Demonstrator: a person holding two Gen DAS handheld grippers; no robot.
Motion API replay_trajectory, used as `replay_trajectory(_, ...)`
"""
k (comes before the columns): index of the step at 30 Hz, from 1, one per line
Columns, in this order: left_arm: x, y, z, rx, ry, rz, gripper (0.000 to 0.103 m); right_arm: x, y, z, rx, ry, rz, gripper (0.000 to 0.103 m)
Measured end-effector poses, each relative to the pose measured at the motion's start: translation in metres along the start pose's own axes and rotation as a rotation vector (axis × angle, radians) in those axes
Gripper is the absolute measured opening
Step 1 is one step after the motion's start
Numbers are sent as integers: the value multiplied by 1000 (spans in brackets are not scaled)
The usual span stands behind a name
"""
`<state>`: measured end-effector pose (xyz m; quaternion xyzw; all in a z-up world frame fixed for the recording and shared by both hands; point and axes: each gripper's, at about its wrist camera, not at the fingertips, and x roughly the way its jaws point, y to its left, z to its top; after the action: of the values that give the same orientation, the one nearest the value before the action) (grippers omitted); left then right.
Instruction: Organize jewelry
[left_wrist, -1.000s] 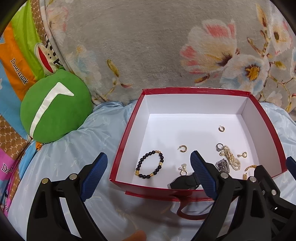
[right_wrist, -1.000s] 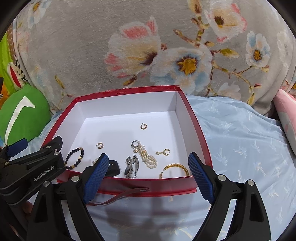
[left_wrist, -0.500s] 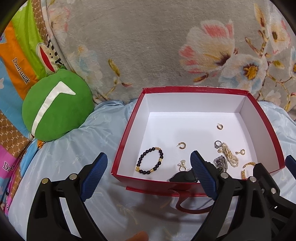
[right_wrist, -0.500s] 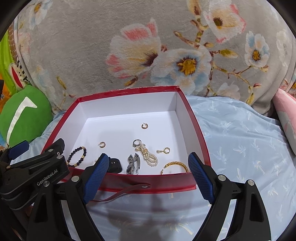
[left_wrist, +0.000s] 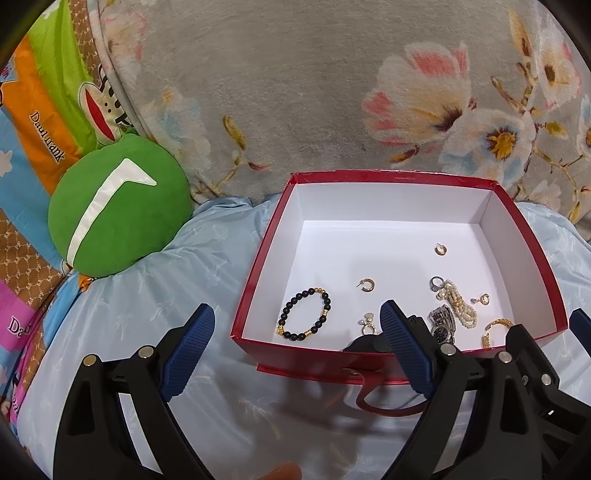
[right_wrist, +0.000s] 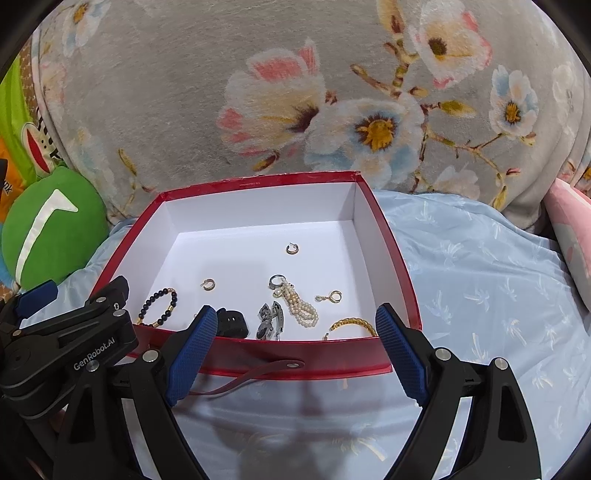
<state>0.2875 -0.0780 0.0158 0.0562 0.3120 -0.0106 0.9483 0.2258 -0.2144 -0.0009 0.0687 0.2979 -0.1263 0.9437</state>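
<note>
We hold both grippers, left (left_wrist: 295, 343) and right (right_wrist: 293, 343), jaws wide and empty, just short of the red box (right_wrist: 402, 295). Inside it near the front wall, the pearl bracelet (right_wrist: 301, 306) looks light, limp, slippery; best pinched across its bunched strands.

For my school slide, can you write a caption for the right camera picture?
Open right gripper in front of a red box holding a bead bracelet, pearls and earrings.
</note>
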Motion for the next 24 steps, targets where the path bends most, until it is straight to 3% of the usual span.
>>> replay_trajectory(24, -3, 1, -4, 4, 8, 15, 89, -2, 0, -2, -1, 1, 0, 86)
